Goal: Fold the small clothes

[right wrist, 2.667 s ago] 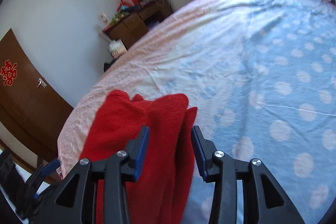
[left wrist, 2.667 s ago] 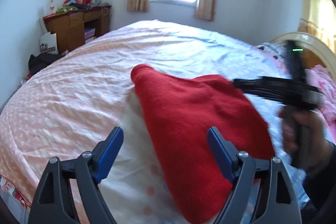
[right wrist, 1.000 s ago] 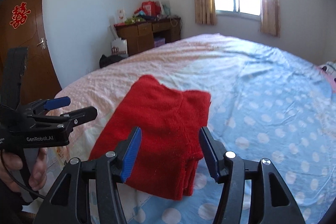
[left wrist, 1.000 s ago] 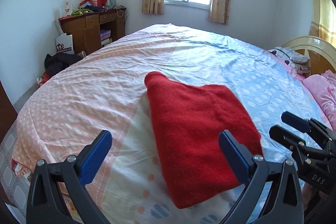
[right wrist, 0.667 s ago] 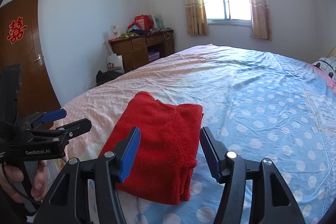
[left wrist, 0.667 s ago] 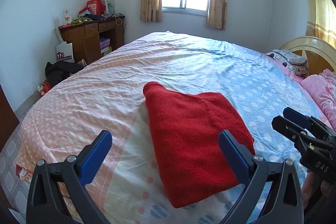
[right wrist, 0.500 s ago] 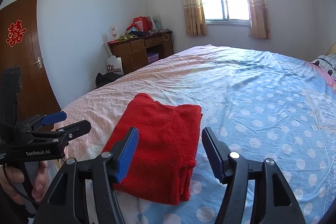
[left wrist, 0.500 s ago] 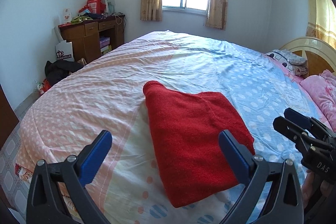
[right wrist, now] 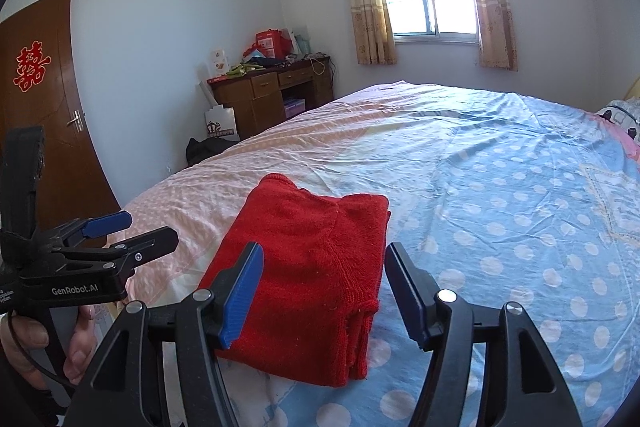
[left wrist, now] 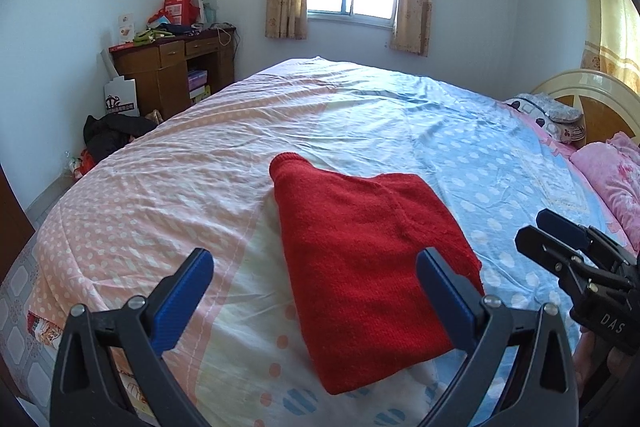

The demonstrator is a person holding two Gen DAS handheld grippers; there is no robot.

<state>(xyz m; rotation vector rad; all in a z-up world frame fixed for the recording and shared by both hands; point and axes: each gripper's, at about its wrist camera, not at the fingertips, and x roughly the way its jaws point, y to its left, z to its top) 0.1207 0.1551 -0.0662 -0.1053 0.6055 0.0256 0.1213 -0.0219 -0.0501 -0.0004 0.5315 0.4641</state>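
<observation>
A red knitted garment (left wrist: 372,267) lies folded in a rough rectangle on the dotted bedsheet (left wrist: 200,187), close to the bed's near edge. My left gripper (left wrist: 314,279) hovers in front of it, open wide, with nothing between its blue pads. In the right wrist view the same garment (right wrist: 312,267) shows its stacked layers at the near right corner. My right gripper (right wrist: 324,263) is open too, held short of the cloth without touching it. Each gripper also shows in the other's view: the left gripper (right wrist: 144,229) at the left, the right gripper (left wrist: 536,229) at the right.
The bed's pink-to-blue sheet (right wrist: 520,187) stretches far beyond the garment. Pink pillows (left wrist: 608,179) and a headboard (left wrist: 588,87) lie at the right. A wooden desk (right wrist: 272,95), a dark bag on the floor (left wrist: 112,135) and a brown door (right wrist: 44,107) stand to the left.
Both grippers have drawn back from the garment and risen. The right jaws, earlier around the folded edge, now stand wider and clear of it. The garment has lain still for the last second.
</observation>
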